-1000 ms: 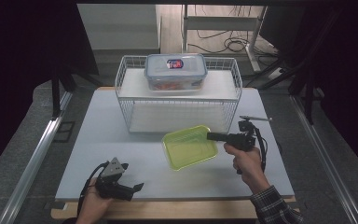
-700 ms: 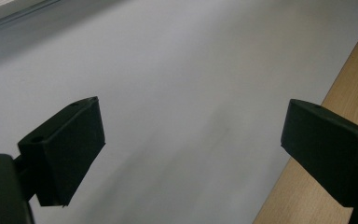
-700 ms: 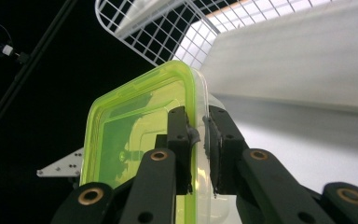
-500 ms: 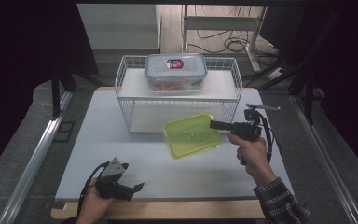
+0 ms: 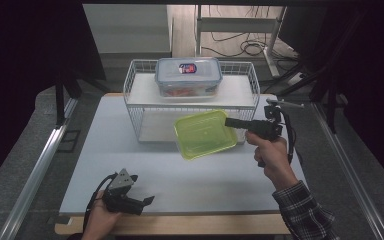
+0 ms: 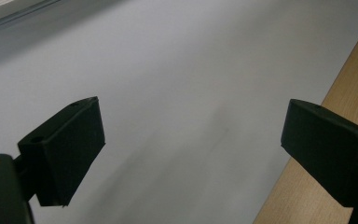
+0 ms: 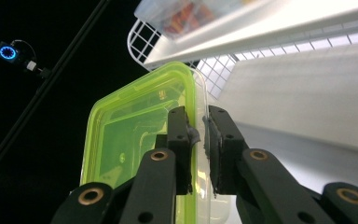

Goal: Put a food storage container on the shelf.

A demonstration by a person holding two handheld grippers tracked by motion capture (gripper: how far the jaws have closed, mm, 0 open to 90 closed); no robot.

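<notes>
Right gripper [image 5: 231,122] clamped on green lid [image 5: 205,134] (tilted, before wire rack [image 5: 140,107]); left gripper [image 5: 147,201] low over table [image 5: 220,180], fingers wide.

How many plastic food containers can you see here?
2: a green container held off the table by the right gripper, and a clear container on top of the wire rack.

green container [image 5: 205,134]: translucent lime-green, rectangular, rounded corners | state: held off the table at its right rim, tilted | position: in front of the wire rack [image 5: 190,102], just below its shelf | clear lidded box [image 5: 188,76]: set on the rack's shelf
</notes>
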